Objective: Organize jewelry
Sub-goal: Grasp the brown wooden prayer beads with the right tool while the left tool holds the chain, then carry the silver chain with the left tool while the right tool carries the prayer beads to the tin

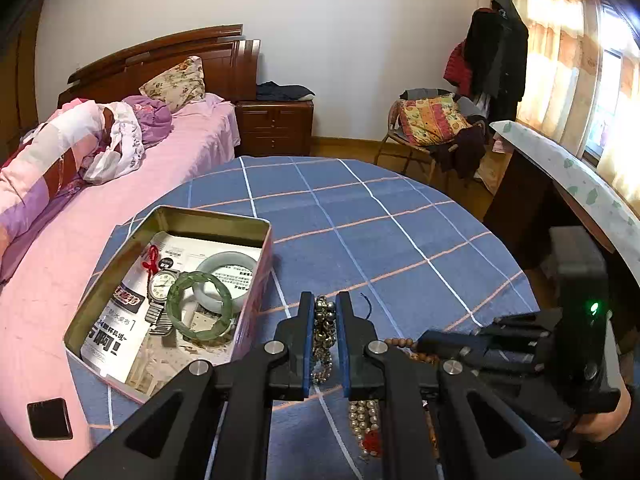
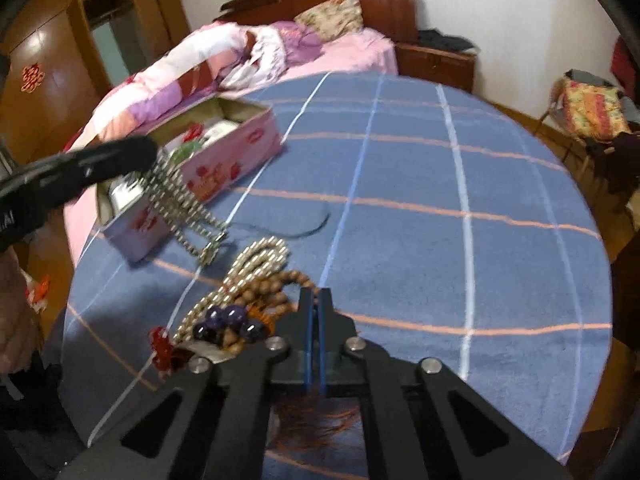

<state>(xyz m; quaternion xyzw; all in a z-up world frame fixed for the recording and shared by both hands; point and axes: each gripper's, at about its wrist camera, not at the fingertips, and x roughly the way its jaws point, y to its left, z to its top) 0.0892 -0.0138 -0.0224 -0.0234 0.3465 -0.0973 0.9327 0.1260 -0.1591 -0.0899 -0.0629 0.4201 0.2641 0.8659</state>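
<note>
Metal bead chain (image 1: 323, 332) hangs clamped in left hand-held gripper (image 1: 324, 340).

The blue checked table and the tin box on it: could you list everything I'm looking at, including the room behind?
Tin box: one, pink outside, gold inside, open, table's left side.
Bangles: two in the box, dark green overlapping pale green.
Wristwatch: one, silver, in the box.
Red knot charm: one, in the box.
Metal bead chain: one, silver-gold, hanging from the left tool.
Pearl strand: one, cream, on the table.
Wooden bead string: one, brown, beside the pearls.
Purple beads: several, in the pile.
Table: one, blue checked cloth.
Bed: one, pink sheet.
Nightstand: one, brown.
Chair: one, patterned cushion.
Left tool: black, gripping the chain.
Right tool: black, closed near the wooden beads.
</note>
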